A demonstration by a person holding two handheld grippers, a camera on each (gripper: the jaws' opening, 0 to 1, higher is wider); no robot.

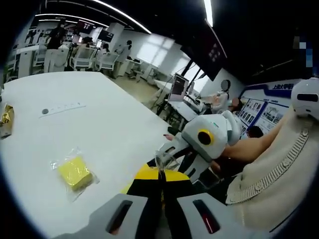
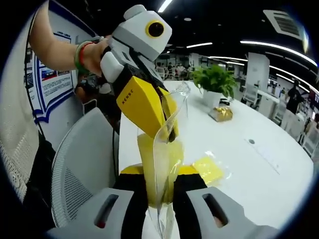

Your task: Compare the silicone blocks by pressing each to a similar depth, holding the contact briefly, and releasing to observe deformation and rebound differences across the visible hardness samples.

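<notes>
A yellow silicone block in a clear plastic bag point(image 2: 158, 159) hangs in the air between both grippers. My right gripper point(image 2: 160, 199) is shut on the bag's lower part. My left gripper point(image 2: 168, 130), held by a hand, comes in from the upper left and pinches the bag's upper edge. In the left gripper view my left gripper point(image 1: 160, 174) is shut on the crumpled clear plastic bag point(image 1: 167, 159), and the right gripper point(image 1: 168, 152) meets it from the right. A second bagged yellow block point(image 1: 75, 173) point(image 2: 209, 169) lies flat on the white table point(image 1: 109, 119).
A gold-wrapped item point(image 2: 221, 113) point(image 1: 6, 119) and a potted plant point(image 2: 215, 79) stand further along the table point(image 2: 269, 184). A white mesh chair point(image 2: 79, 169) sits close at the left. A person's arm and pale knit sleeve point(image 1: 279, 174) are at the right. Desks and people fill the background.
</notes>
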